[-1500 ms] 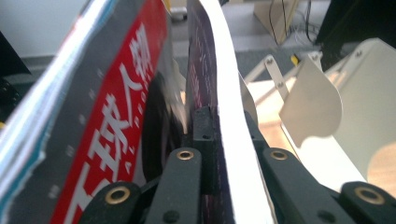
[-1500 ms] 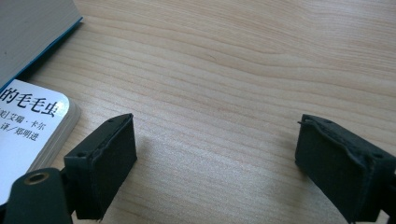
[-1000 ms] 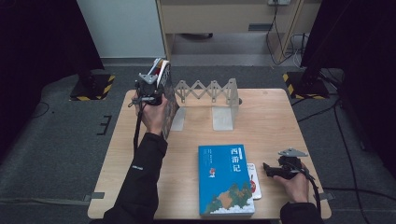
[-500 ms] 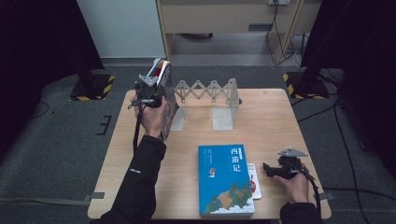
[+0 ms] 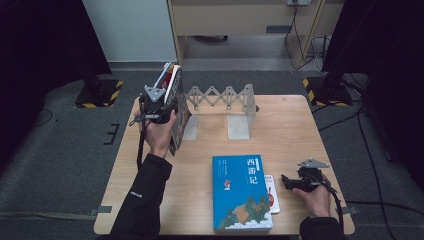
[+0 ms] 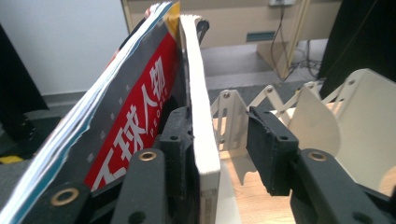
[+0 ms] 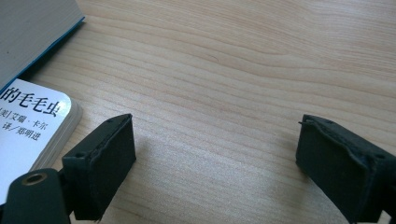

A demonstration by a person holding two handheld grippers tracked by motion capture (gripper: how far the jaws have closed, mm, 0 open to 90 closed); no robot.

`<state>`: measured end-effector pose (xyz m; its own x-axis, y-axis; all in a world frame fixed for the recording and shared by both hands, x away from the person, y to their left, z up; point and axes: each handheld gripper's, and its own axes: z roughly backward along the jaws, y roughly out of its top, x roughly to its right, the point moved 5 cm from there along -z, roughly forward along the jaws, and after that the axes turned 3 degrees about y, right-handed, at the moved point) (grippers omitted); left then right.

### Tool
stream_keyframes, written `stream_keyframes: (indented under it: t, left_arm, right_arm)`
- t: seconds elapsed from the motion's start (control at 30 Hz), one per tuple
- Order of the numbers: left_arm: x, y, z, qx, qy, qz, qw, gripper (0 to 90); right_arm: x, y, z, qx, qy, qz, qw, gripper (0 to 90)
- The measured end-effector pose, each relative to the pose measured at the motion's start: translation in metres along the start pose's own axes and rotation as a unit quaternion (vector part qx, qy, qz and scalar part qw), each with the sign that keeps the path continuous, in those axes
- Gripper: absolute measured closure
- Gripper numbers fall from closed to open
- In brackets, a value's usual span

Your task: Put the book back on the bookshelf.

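A red-covered magazine (image 6: 140, 116) and a white-paged book (image 6: 198, 93) lean upright at the left end of a white accordion book rack (image 5: 225, 97). My left gripper (image 5: 159, 107) is at these books, and its jaws have just been opening. In the left gripper view (image 6: 224, 135) the white-paged book stands between the jaws. One pad lies against the book and the other stands clear of it. My right gripper (image 5: 287, 181) rests open near the table's front right, with bare wood between its jaws (image 7: 215, 144).
A blue book (image 5: 241, 192) lies flat at the front middle of the wooden table (image 5: 300, 130). A small white book (image 5: 271, 192) pokes out from under its right side, just left of the right gripper, and its corner (image 7: 32, 116) is close to one jaw.
The left gripper's jaws have opened off the white-paged book and the hand has drawn back a little toward the person. The right hand has kept still.
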<state>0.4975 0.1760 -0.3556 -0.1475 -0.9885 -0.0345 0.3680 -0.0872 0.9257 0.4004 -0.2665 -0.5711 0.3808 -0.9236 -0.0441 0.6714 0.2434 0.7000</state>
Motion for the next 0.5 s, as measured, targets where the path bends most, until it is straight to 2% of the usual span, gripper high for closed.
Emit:
stream_keyframes:
  t: [0.13,0.3,0.33,0.37,0.5]
  left_arm:
    - [-0.002,0.001,0.007,0.015,-0.016,0.003,0.9998,52.9]
    - [-0.008,0.002,0.018,0.037,-0.053,0.025,0.9976,50.3]
    - [-0.008,0.002,0.018,0.037,-0.053,0.025,0.9976,49.3]
    - [-0.01,0.002,0.021,0.042,-0.066,0.027,0.9965,48.1]
    - [-0.014,0.001,0.028,0.051,-0.078,0.024,0.9954,46.3]
  right_arm:
    - [0.0,0.0,0.0,0.0,0.0,0.0,1.0,12.0]
    - [0.0,0.0,0.0,0.0,0.0,0.0,1.0,11.9]
    - [0.0,0.0,0.0,0.0,0.0,0.0,1.0,11.9]
    - [0.0,0.0,0.0,-0.001,0.0,0.0,1.0,11.8]
    - [0.0,0.0,0.0,0.0,0.0,0.0,1.0,11.7]
